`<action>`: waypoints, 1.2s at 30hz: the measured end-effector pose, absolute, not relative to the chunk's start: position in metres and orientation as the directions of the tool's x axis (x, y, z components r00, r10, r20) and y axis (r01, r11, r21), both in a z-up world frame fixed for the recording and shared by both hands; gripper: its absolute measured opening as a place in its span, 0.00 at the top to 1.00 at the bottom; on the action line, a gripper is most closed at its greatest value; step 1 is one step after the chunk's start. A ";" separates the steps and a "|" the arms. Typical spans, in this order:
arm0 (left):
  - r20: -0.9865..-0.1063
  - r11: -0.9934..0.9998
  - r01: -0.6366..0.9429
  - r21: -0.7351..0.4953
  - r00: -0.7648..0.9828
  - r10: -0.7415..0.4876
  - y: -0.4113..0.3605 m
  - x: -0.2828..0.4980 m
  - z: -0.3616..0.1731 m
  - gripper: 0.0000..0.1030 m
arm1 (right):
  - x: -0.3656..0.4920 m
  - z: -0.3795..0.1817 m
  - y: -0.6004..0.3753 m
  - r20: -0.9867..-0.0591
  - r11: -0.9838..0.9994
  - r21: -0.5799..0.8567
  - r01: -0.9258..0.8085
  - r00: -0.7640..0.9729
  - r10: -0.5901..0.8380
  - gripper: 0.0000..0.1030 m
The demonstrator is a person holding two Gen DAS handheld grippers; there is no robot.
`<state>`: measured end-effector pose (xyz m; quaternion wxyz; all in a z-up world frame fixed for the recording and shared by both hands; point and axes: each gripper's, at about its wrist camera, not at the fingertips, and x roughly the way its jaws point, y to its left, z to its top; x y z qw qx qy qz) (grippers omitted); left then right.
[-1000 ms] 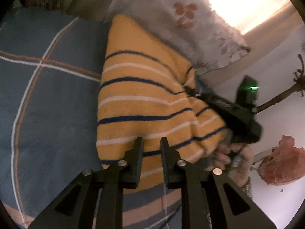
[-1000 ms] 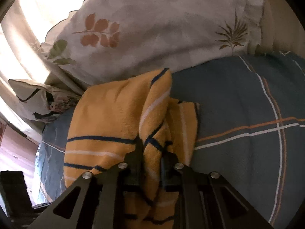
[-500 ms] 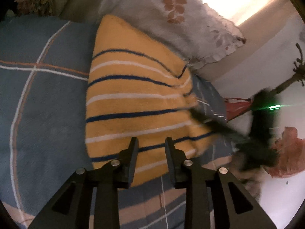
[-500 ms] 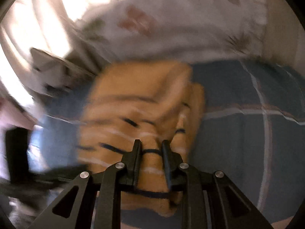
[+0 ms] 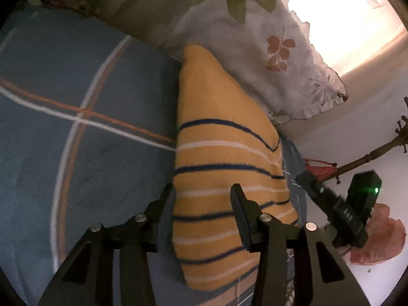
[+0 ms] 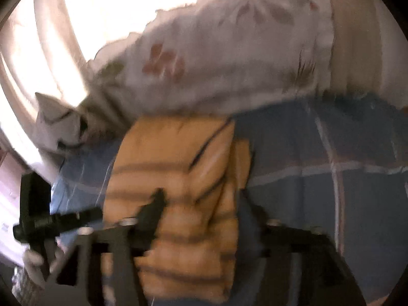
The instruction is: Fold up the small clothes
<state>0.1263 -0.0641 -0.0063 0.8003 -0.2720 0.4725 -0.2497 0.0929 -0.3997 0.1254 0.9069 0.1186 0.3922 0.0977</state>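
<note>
We hold our left gripper (image 5: 202, 199) and right gripper (image 6: 201, 204) wide apart over the folded yellow cloth with dark blue and white stripes (image 5: 224, 178) on the blue checked bedsheet (image 5: 76, 127), and a bump from either could flip the soft fold open again.

Blue plaid bed (image 5: 76, 153), leaf-print pillow (image 5: 267, 58), bright window (image 5: 344, 12).
</note>
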 end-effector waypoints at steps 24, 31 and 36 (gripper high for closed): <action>-0.507 0.612 0.195 -0.767 0.401 -0.763 -0.053 0.137 0.028 0.54 | 0.130 0.114 -0.356 -0.586 0.773 0.615 -0.155 0.566 0.579 0.74; -0.737 0.857 0.077 -0.509 0.476 -0.480 -0.019 0.131 0.025 0.47 | 0.137 0.084 -0.324 -0.710 0.922 0.379 -0.076 0.615 0.343 0.66; -0.743 0.868 0.069 -0.492 0.487 -0.459 0.000 0.107 0.011 0.47 | 0.112 0.101 -0.324 -0.696 0.944 0.315 -0.096 0.653 0.298 0.66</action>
